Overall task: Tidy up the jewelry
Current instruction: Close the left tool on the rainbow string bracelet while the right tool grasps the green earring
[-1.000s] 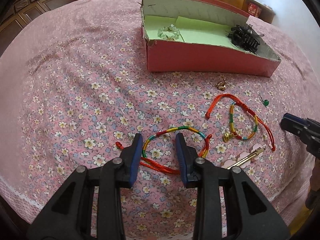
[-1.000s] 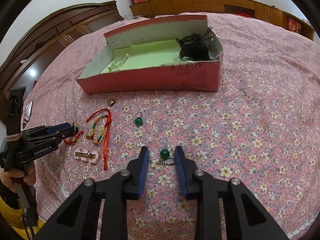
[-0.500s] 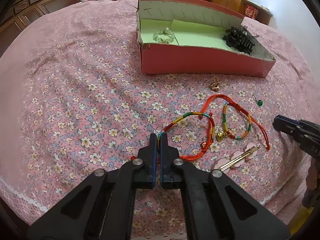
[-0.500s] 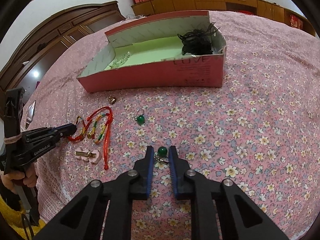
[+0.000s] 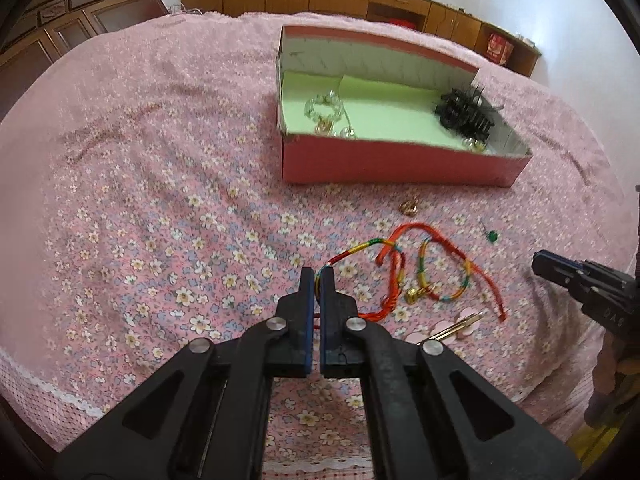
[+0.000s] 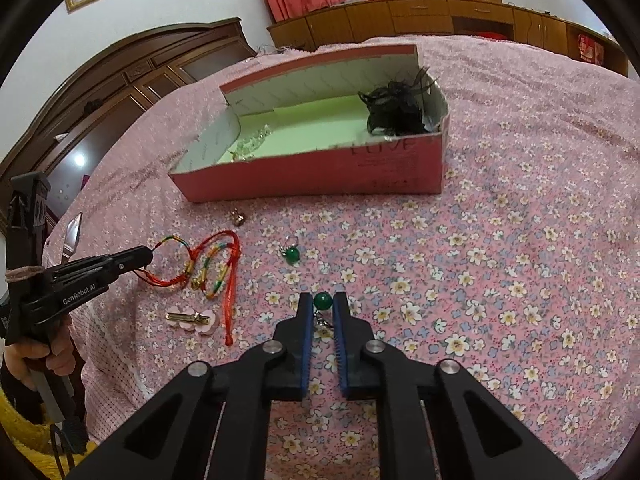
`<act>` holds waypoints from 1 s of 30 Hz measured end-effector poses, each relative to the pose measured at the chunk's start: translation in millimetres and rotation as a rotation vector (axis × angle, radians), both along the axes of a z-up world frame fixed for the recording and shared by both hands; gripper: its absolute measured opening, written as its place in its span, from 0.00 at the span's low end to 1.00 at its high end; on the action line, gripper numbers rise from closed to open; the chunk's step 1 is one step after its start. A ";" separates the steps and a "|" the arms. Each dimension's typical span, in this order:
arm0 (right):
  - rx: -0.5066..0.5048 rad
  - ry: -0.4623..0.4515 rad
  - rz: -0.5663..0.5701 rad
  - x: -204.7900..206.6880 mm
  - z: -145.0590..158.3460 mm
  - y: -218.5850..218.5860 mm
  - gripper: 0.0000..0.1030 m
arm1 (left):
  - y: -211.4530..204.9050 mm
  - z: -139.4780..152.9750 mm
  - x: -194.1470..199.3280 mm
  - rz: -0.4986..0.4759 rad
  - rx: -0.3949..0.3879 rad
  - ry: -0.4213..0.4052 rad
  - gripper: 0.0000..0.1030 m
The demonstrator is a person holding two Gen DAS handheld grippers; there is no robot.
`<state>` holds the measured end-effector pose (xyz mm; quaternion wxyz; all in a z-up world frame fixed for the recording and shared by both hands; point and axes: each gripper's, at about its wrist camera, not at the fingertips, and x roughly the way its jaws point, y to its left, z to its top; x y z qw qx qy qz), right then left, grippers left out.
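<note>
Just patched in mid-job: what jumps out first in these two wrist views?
The pink box lies open mid-bed, a black hair clip at one end of it and a clear bead bracelet at the other. In front of it, the left tool is shut on a rainbow cord bracelet. The right tool is closing around a green bead earring; its twin lies loose nearby.

Ahead of both tongs lies a pink bedspread (image 5: 160, 200) patterned with small white and blue flowers. The box (image 5: 400, 164) beyond the tongs is red outside and pale green inside. A rainbow-striped bracelet (image 5: 360, 248) with red cord runs from the left tongs' blue pads (image 5: 306, 300). A green bead (image 6: 322, 301) sits between the right tongs' pads.
</note>
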<state>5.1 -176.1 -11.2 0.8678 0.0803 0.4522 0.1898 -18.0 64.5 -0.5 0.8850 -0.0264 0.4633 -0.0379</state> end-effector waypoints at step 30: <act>0.067 -0.139 -0.014 -11.5 35.2 -3.8 0.11 | -8.7 42.9 -2.5 -0.027 -0.009 -0.105 0.00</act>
